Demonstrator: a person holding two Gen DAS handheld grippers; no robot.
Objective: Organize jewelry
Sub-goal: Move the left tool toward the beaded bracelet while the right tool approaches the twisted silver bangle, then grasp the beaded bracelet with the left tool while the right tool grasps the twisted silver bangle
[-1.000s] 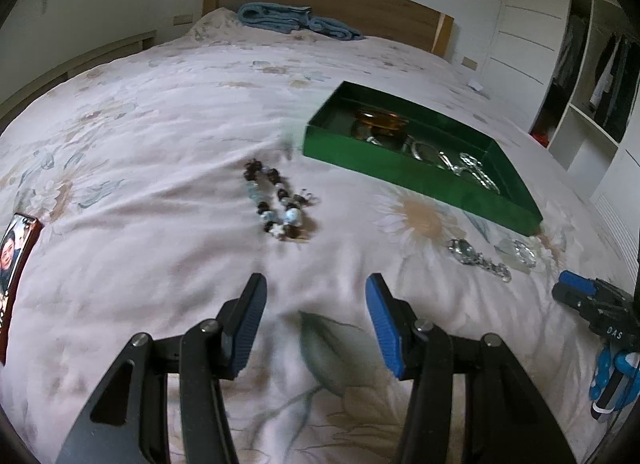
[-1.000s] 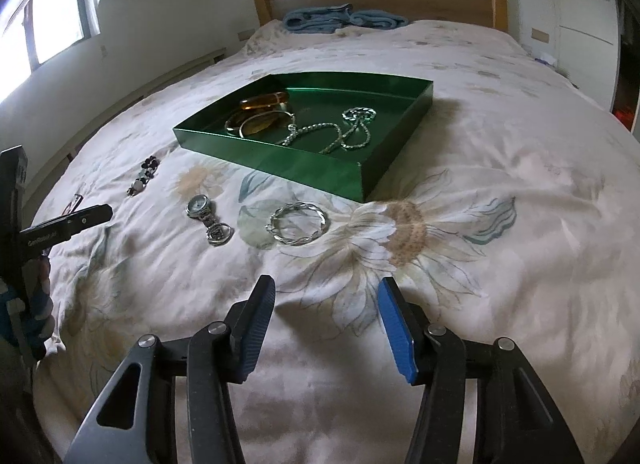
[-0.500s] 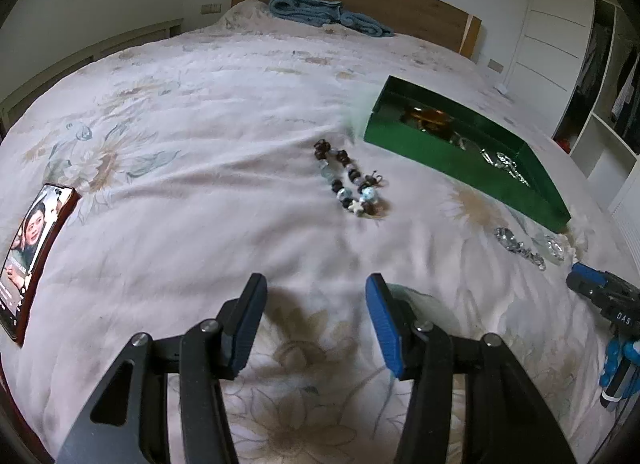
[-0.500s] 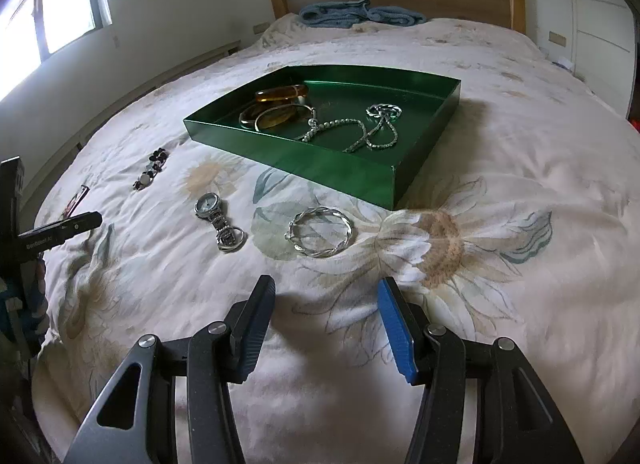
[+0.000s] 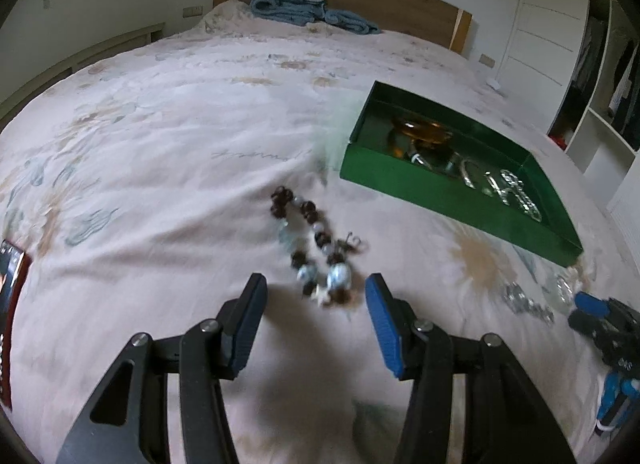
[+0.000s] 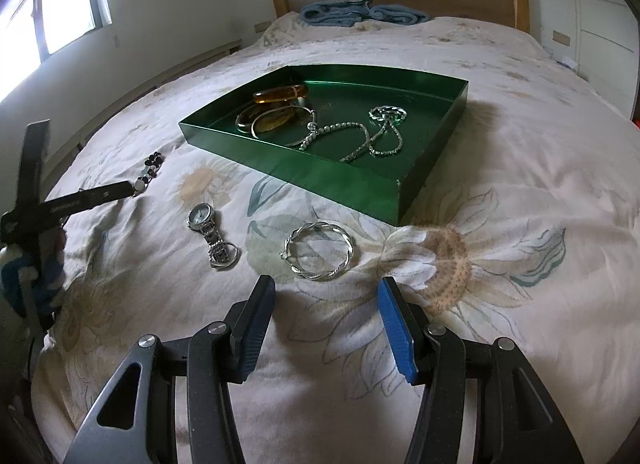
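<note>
Nearest the left wrist camera, the left claw (image 5: 316, 296) stands apart over the flowered white bedspread (image 5: 160, 168), nothing between its blue pads. Just past its tips, toward twelve o'clock, lies the beaded bracelet of dark brown and pale blue beads (image 5: 312, 248), blurred in this view. A loose string like that could slip sideways or bunch if only one bead is pinched, and the soft cover may be caught along with it.

Nearest the right wrist camera, the right claw (image 6: 326, 304) is likewise apart and empty. Close ahead, at about twelve o'clock, rests the twisted silver bangle (image 6: 320, 250); at eleven o'clock lies the silver watch with a linked metal strap (image 6: 212, 236). The bangle lies flat on the yielding cover, so the pads could skate over the thin rim or push it down into the fabric. The watch strap would likely dangle and swing once lifted.

Farther off, at twelve to one o'clock, sits the shallow green rectangular tray (image 6: 360, 192), already holding an amber bangle (image 6: 280, 94), metal bangles and a silver chain necklace (image 6: 360, 136). A piece dropped carelessly there could tangle in that chain, or snag the near wall and tip back onto the bed.

With both claws working close together, they might collide.
</note>
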